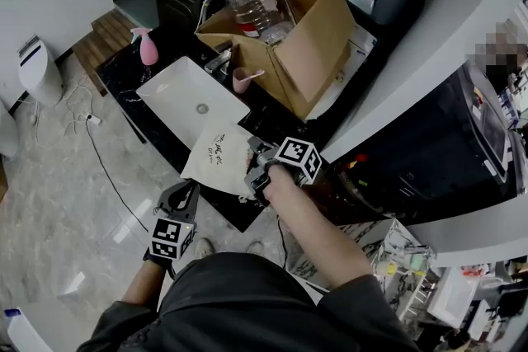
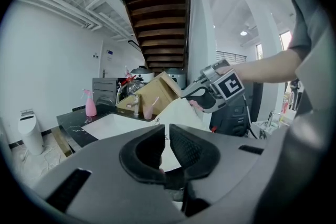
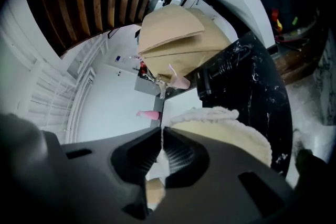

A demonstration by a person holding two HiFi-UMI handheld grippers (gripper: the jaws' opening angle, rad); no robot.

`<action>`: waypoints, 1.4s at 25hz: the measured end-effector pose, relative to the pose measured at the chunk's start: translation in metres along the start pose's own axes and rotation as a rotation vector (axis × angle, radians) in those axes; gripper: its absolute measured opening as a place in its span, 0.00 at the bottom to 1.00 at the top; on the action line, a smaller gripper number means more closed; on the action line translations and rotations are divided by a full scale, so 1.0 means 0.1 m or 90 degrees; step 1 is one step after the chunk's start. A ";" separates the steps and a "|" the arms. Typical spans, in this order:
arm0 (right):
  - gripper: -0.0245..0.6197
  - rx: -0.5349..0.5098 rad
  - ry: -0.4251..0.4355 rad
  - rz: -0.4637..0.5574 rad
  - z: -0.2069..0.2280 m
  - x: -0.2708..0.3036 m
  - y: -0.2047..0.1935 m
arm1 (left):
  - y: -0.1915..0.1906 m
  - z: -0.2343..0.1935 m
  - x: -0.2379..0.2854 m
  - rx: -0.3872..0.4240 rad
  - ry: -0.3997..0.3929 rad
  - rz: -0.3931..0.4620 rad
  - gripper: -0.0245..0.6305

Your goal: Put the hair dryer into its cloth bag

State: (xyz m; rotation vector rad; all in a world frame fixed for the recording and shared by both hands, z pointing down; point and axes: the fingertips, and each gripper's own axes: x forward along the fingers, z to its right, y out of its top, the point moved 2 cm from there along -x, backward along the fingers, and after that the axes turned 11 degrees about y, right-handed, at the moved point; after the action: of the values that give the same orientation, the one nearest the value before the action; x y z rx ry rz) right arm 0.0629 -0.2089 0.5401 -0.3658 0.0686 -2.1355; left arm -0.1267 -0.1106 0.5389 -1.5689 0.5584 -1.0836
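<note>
left gripper [image 2: 166,134]: jaws together, empty, low by the counter's edge | right gripper [image 3: 160,136]: pinched on the cloth bag's rim | cloth bag [image 1: 216,154]: lying on the black counter [image 1: 122,77], just beside the white sink [image 1: 177,86] | cardboard box [image 1: 318,45]: beyond the sink

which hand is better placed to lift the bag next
Right, probably: the right gripper is shut on the edge of the bag, while the left gripper hangs lower, shut, with no clear hold on it.

Cream cloth bag [image 1: 216,157] beside white sink [image 1: 173,82]
</note>
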 end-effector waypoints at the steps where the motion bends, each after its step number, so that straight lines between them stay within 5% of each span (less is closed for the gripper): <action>1: 0.06 0.004 -0.001 0.002 0.02 0.00 0.00 | -0.01 0.02 0.01 0.001 -0.004 -0.005 0.09; 11: 0.06 0.006 0.009 0.008 -0.10 0.03 0.00 | -0.11 0.47 0.24 0.038 -0.049 -0.043 0.59; 18: 0.06 0.009 0.010 0.005 -0.14 0.02 -0.03 | -0.27 0.89 0.51 0.110 -0.052 -0.069 0.64; 35: 0.06 0.019 0.030 -0.002 -0.32 -0.07 -0.12 | -0.35 1.07 1.02 0.136 0.005 -0.126 0.65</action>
State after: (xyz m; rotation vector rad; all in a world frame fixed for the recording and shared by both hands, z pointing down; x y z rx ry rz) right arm 0.0480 -0.1990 0.5103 -0.2980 0.0626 -2.1464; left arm 0.0074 -0.1283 0.6083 -1.4536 0.2853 -1.2544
